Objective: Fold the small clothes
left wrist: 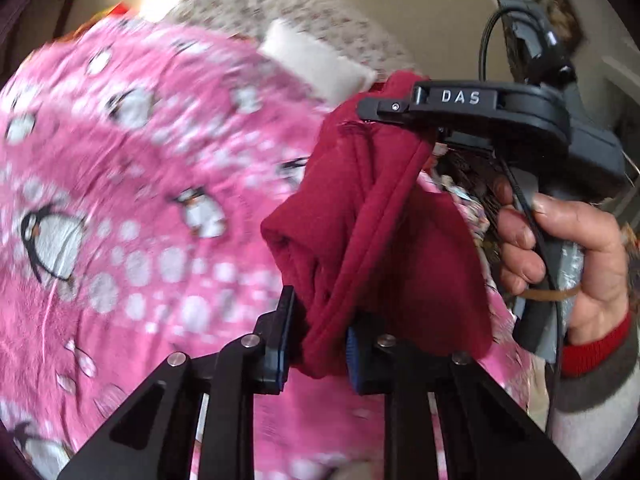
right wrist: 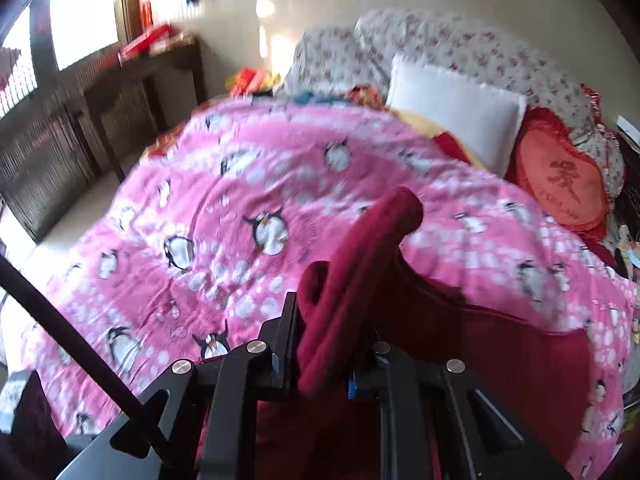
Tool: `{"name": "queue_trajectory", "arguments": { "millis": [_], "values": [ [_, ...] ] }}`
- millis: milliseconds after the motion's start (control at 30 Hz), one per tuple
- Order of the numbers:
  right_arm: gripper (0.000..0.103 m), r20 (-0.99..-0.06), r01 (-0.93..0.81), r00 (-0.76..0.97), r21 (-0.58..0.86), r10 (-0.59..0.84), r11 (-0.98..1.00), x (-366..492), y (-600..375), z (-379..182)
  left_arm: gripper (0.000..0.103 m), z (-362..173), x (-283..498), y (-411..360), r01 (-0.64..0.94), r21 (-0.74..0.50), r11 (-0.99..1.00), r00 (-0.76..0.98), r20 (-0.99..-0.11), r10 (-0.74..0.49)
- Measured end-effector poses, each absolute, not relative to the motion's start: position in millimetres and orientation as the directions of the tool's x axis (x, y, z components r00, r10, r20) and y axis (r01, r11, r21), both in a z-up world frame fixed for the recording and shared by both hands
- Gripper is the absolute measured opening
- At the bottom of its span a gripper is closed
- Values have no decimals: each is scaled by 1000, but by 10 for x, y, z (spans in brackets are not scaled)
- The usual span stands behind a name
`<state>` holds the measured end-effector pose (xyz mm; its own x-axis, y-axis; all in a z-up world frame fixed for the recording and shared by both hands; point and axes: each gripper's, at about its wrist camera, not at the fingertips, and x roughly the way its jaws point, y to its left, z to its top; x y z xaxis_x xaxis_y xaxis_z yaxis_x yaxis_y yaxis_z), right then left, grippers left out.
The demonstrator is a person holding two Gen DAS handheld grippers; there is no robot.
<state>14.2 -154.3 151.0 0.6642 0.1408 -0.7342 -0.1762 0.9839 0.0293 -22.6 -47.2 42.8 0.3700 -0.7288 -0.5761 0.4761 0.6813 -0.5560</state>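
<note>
You have the dark red garment (left wrist: pixel 360 216) off the bed (left wrist: pixel 120 200) and strung between both tools: your left claw (left wrist: pixel 316 344) is pinching a bunched, rolled edge of it, and your right claw (left wrist: pixel 384 118), seen from the left camera, is clamped on the other end higher up, with your right hand (left wrist: pixel 560 248) gripping the handle. In the right view the right claw (right wrist: pixel 324 356) pinches a thick roll of the same cloth (right wrist: pixel 360 272), and the rest hangs below and to the right over the pink penguin blanket (right wrist: pixel 240 184). The cloth looks twisted between the two grips, so a fold made now would likely come out lumpy. Draw the claws apart, level with each other, until the held edge runs straight, and let the body hang free so the twist drops out. Then lower it onto a flat part of the blanket, away from the white pillow (right wrist: pixel 456 116) and the red cushion (right wrist: pixel 560 184), laying the far hem down first and dragging gently toward you to smooth it. Keep both pinches firm until the cloth lies flat; each grip holds a thick wad, so one layer may slip if you tug unevenly
</note>
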Motion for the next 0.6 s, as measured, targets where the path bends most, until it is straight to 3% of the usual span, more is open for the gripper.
{"name": "queue_trajectory", "arguments": {
  "millis": [300, 600],
  "values": [
    [11, -662, -61, 746, 39, 71, 997, -441, -2824, 1912, 21, 955, -813, -1624, 704, -425, 569, 262, -589, -765],
    [11, -744, 150, 667, 88, -36, 985, -476, -3919, 1106, 23, 634, -1142, -2756, 792, -281, 542, 207, -712, -671]
  ]
}}
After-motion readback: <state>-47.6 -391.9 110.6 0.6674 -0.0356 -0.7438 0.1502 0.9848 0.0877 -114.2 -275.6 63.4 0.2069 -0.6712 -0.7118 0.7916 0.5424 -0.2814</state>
